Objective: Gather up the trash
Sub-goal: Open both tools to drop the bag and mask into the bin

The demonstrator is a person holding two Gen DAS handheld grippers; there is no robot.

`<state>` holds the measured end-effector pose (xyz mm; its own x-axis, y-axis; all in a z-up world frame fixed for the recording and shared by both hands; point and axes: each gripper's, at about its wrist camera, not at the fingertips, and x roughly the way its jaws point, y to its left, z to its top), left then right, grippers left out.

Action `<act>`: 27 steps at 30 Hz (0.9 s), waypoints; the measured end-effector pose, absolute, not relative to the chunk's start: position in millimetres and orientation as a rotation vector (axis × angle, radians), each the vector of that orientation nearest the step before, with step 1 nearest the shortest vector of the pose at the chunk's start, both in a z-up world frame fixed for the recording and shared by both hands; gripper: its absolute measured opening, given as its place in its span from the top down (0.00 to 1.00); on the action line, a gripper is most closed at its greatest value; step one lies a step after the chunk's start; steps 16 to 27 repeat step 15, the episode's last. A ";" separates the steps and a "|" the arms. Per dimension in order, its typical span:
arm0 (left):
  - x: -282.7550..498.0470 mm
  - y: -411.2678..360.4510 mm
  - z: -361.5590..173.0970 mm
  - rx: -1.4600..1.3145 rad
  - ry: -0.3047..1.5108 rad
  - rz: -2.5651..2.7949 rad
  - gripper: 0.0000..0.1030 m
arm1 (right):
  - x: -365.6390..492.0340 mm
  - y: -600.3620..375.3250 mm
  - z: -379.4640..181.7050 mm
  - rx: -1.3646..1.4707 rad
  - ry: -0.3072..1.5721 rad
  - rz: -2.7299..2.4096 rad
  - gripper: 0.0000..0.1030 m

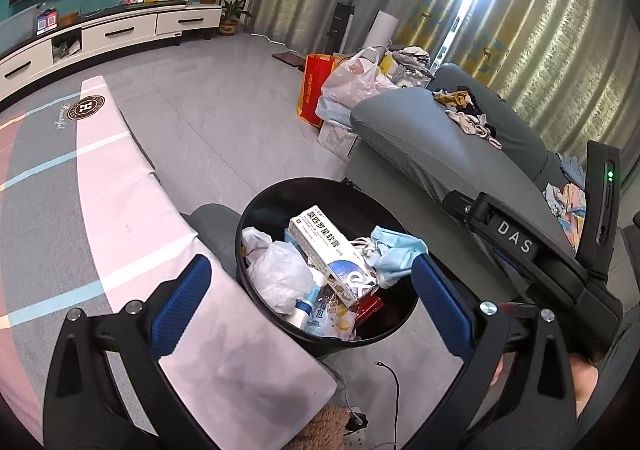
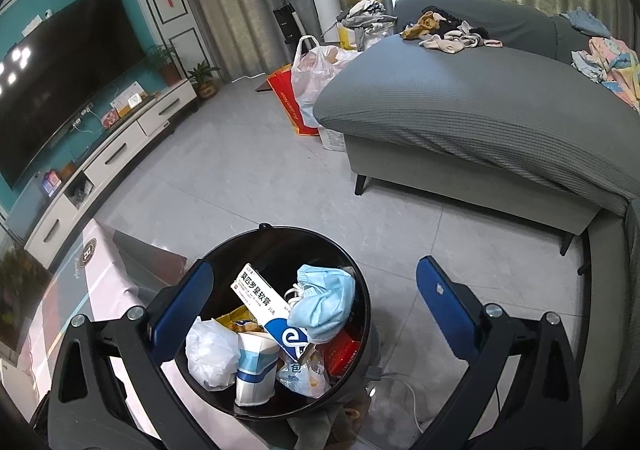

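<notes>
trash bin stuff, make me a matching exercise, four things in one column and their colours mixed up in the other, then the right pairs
Things in the black trash bin:
1. face mask
2. crumpled plastic bag
3. flat packet under the mask
4. ointment box

Colours:
A. red
B. white with a blue end
C. light blue
D. plain white

Pairs: 1-C, 2-D, 3-A, 4-B
</notes>
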<state>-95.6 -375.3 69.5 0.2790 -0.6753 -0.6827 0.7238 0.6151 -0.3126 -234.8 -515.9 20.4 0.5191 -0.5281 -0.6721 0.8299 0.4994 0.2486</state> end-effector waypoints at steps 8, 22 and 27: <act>-95.8 -370.4 72.4 0.055 0.883 -0.921 0.03 | -231.8 -513.8 16.9 0.594 0.585 -0.881 0.03; -89.7 -366.2 70.6 0.041 0.906 -0.901 0.03 | -229.0 -513.4 15.5 0.582 0.605 -0.887 0.03; -89.7 -366.2 70.6 0.041 0.906 -0.901 0.03 | -229.0 -513.4 15.5 0.582 0.605 -0.887 0.03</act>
